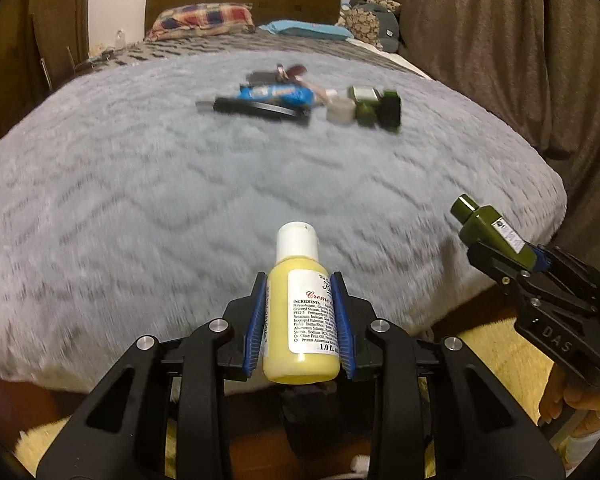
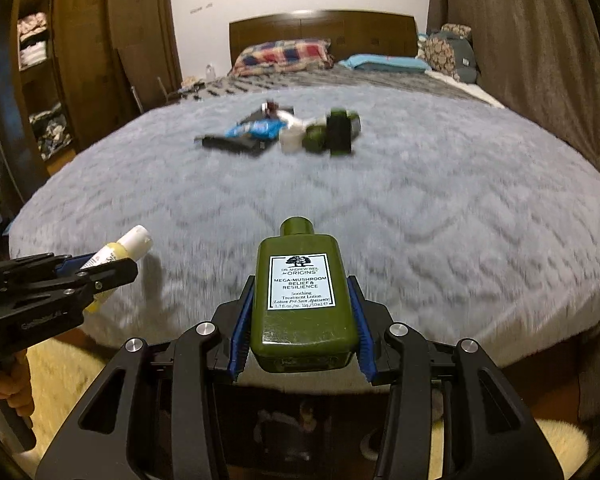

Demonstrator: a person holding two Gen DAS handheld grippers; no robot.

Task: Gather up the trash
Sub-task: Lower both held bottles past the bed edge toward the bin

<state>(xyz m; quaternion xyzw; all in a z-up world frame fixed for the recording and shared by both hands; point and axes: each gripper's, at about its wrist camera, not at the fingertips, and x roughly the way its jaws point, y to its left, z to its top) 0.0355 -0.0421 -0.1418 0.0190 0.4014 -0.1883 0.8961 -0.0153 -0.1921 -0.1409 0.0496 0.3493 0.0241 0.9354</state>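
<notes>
Jaws: left gripper (image 1: 300,320) clenched on the yellow bottle (image 1: 300,312); right gripper (image 2: 302,312) clenched on the green bottle (image 2: 303,300).
Handling: both look like small, light, stiff plastic; smooth walls could slip, so the pads belong on the flat lower sides, as now.
Yellow bottle: white flip cap, white ingredients label, creamy fill, cap pointing far.
Green bottle: flat, olive, matching cap, white label with a tree.
Place: both held over the near edge of the grey blanket (image 1: 140,200).
Remaining: pile (image 2: 284,132) at far centre, blurred; a blue wrapper, dark flat item, small jars.
</notes>
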